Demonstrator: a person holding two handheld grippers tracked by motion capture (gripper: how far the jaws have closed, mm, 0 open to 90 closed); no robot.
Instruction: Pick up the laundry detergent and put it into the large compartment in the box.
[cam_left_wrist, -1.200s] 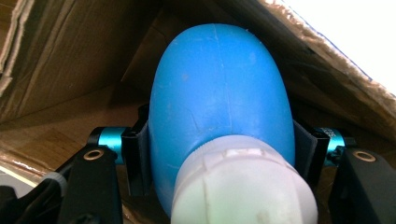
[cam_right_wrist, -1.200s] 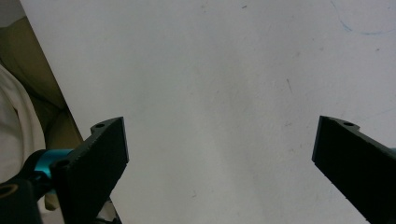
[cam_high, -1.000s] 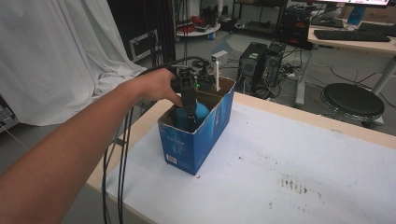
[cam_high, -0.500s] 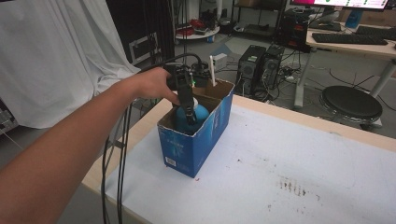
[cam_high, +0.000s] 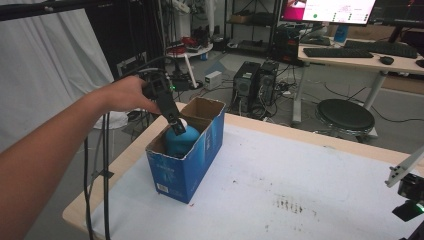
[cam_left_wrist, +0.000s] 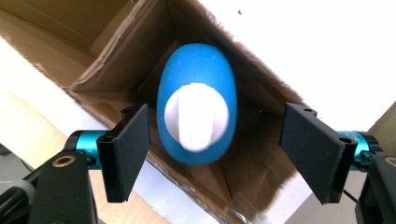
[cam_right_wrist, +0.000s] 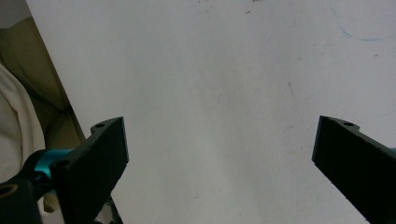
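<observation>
- Left gripper (cam_left_wrist: 212, 154): jaws wide apart, hovering right above the blue bottle (cam_left_wrist: 196, 102), which sits between them but untouched.
- Bottle stands upright inside the open blue cardboard box (cam_high: 200, 150), white cap (cam_left_wrist: 196, 114) facing up at the gripper.
- Progress, prob.: no grasp made yet; closing on it and lifting are still left.
- Right gripper (cam_right_wrist: 219, 163): jaws apart, nothing held, over bare white tabletop (cam_right_wrist: 210, 70).
- Bottle: smooth, rounded, oval from above; material unclear, maybe plastic.
</observation>
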